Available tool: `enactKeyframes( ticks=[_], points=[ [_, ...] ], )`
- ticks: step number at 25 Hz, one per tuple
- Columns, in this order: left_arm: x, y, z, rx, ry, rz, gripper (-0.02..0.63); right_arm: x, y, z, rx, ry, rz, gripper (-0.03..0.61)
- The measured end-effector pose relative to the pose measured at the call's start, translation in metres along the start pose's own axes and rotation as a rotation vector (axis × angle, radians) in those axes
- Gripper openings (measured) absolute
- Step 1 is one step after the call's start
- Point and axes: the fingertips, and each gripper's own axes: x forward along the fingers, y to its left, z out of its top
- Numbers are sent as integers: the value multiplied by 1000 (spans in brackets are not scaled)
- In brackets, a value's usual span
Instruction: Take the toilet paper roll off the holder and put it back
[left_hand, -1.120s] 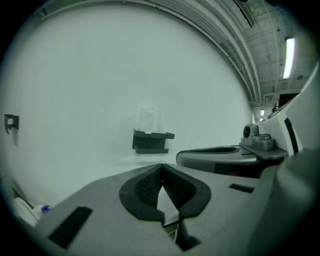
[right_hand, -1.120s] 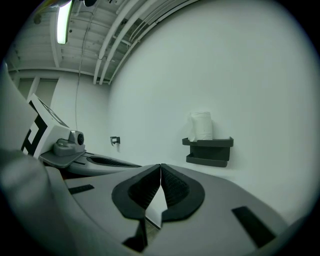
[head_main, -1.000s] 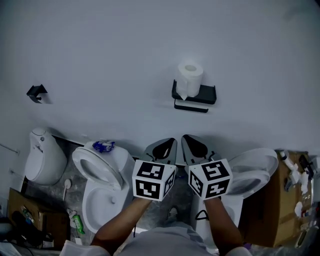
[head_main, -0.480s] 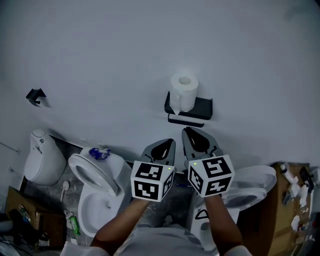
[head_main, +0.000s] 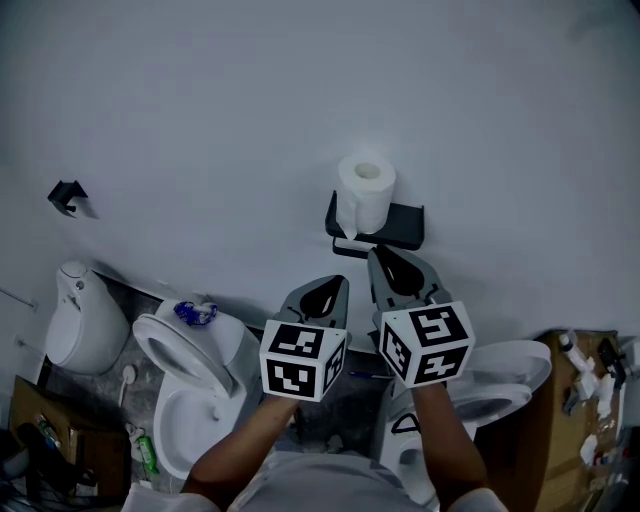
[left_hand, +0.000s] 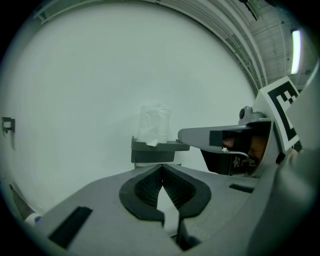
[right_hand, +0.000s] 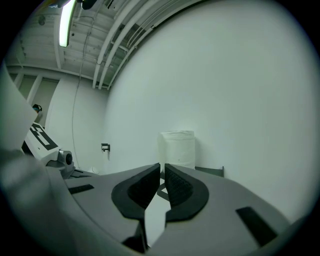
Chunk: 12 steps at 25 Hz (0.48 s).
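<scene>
Both closed and empty, the left gripper (head_main: 328, 292) and right gripper (head_main: 385, 262) now sit nearer the white toilet paper roll (head_main: 365, 195) on its black wall holder (head_main: 402, 222) at twelve o'clock: approach, no grasp yet.

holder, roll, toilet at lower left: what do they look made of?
Holder: matte black, thin flat shelf with an upturned lip; likely metal, possibly plastic.
Toilet paper roll: soft white paper, hollow core showing, a loose sheet hanging down.
Toilet: smooth glossy white, probably ceramic; the raised lid could be plastic.
</scene>
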Motion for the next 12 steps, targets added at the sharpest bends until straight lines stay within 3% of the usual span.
enactKeyframes(
  ticks=[5, 12],
  points=[
    [10, 12, 7, 7, -6, -32, 3, 14, -2, 7, 1, -8, -25, 14],
    [22, 37, 14, 15, -7, -88, 5, 35, -2, 9, 18, 1, -84, 101]
  ],
)
